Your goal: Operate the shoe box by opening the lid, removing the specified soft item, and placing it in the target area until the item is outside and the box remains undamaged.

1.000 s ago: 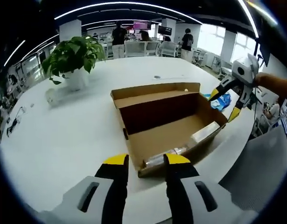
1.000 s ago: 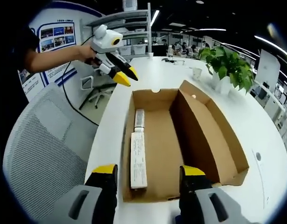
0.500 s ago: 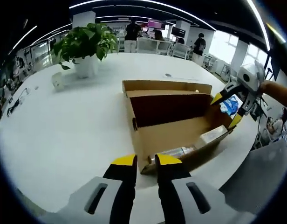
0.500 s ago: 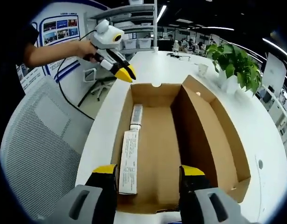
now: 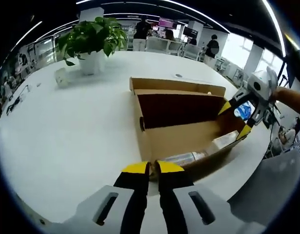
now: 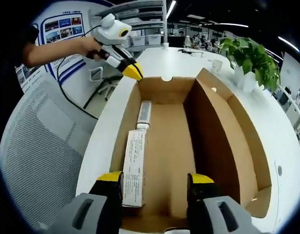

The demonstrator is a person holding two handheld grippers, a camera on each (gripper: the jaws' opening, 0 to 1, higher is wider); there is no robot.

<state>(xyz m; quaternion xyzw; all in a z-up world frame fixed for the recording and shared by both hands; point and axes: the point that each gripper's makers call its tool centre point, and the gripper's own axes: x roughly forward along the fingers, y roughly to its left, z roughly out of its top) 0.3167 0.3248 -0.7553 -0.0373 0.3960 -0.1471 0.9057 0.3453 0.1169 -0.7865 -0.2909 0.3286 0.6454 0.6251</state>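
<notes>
Change: left gripper [image 5: 150, 168] jaws have drawn nearly together over the last second; they now sit at the shoe box [image 5: 184, 139] near wall, though whether they pinch it is hard to tell.
Right gripper [image 6: 156, 179]: jaws spread wide, poised over the open box's end.
Item: a tube [image 6: 144, 112] and a flat printed carton [image 6: 134, 163] lie along the box's floor.
Lid: stands open.
Surroundings: white table [image 5: 67, 131], potted plant [image 5: 91, 41].
Unclear: print on the carton is unreadable.
</notes>
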